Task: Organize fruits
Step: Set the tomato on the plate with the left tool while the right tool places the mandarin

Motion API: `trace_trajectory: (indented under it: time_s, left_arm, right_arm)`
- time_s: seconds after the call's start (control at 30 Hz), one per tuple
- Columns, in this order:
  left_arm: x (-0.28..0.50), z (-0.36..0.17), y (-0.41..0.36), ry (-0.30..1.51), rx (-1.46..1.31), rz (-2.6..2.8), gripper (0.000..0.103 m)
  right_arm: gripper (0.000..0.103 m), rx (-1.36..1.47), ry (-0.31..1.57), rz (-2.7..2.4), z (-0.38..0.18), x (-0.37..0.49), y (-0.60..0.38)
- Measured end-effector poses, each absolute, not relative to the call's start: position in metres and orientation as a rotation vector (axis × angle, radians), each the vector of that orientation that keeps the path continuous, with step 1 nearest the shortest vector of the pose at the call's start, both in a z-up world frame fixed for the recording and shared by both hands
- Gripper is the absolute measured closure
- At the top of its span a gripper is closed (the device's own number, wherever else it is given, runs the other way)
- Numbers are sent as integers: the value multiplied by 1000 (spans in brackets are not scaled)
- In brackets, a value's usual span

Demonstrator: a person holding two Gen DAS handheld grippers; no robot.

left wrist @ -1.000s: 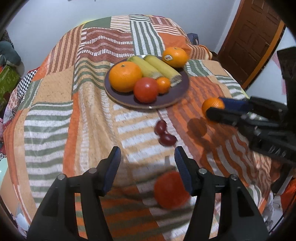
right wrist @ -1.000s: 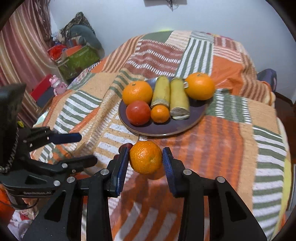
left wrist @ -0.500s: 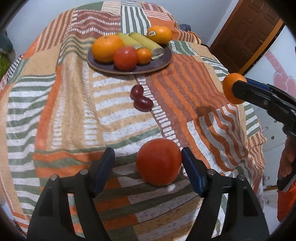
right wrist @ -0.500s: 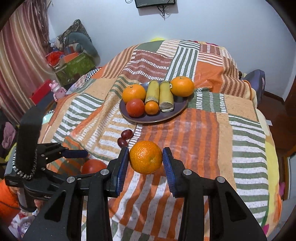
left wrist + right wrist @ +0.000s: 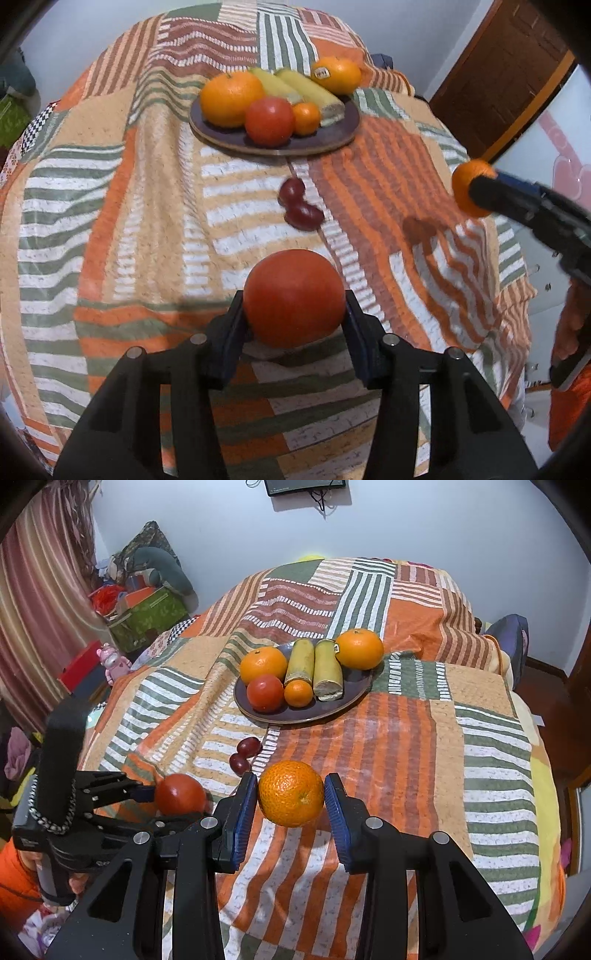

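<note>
On the left, the left gripper [image 5: 294, 317] is clamped on a round red tomato [image 5: 294, 297], held above the striped patchwork quilt [image 5: 110, 221]. Further along, two dark red grapes [image 5: 244, 755] lie on the quilt just before the dark purple plate [image 5: 332, 705] of oranges, tomato and yellow-green stalks. On the right, the right gripper [image 5: 291, 805] pinches a small dimpled orange [image 5: 291, 793] between its blue pads [image 5: 334, 808].

The left gripper [image 5: 294, 323] clamps a round red tomato [image 5: 294, 297] between its blue-padded fingers [image 5: 232, 341] above a striped patchwork cloth [image 5: 147, 206]. Beyond lie two dark red grapes [image 5: 300, 206], touching. Farther back, a dark round plate [image 5: 343, 127] carries oranges, a tomato and yellow corn pieces. At right, the right gripper [image 5: 480, 192] pinches a small orange mandarin [image 5: 467, 177].
</note>
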State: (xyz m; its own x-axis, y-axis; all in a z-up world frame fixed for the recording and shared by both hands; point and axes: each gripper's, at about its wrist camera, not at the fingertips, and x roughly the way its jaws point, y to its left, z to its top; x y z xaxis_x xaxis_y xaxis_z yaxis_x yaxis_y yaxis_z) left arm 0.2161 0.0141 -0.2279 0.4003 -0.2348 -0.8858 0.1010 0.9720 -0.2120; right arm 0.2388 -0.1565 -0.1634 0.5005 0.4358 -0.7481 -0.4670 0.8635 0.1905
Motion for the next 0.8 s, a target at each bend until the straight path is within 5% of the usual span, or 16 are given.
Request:
trace_trajectory:
  time_s: [0.8]
  left_arm:
    - [340,-173,7,965,-127,-211,54]
  right_arm:
    - [68,-14,841,512,-166,343,-147]
